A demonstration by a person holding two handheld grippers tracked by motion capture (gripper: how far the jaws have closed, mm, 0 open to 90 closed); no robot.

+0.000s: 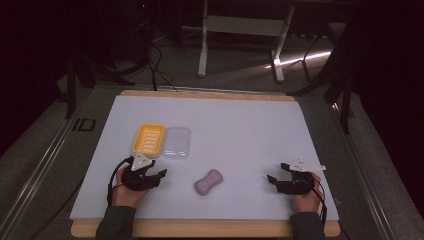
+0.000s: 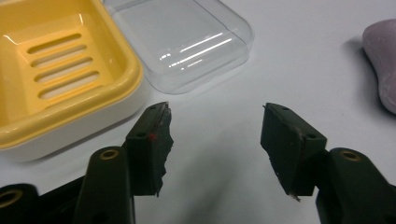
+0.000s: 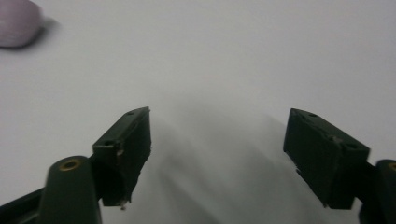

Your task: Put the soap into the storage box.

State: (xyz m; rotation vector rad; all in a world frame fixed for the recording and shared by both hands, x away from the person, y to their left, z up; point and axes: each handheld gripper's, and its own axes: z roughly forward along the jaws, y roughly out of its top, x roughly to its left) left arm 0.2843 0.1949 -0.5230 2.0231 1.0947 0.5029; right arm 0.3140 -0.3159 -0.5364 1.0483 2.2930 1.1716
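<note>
A yellow soap dish [image 1: 148,139] [image 2: 51,79] lies on the white table left of centre, with its clear plastic lid [image 1: 178,142] [image 2: 182,42] flat beside it on the right. A pale purple bar of soap [image 1: 208,181] [image 2: 382,65] [image 3: 16,23] rests nearer the front, between the two hands. My left gripper [image 1: 156,169] [image 2: 215,123] stands open just in front of the dish, nothing between its jaws. My right gripper [image 1: 276,172] [image 3: 218,135] is open too, low over bare table at the front right, well to the right of the soap.
The white board [image 1: 240,120] lies on a wooden table whose front edge [image 1: 200,227] runs close to the person's sleeves. Beyond the far edge stand a white frame's legs [image 1: 202,50] and cables on a dark floor.
</note>
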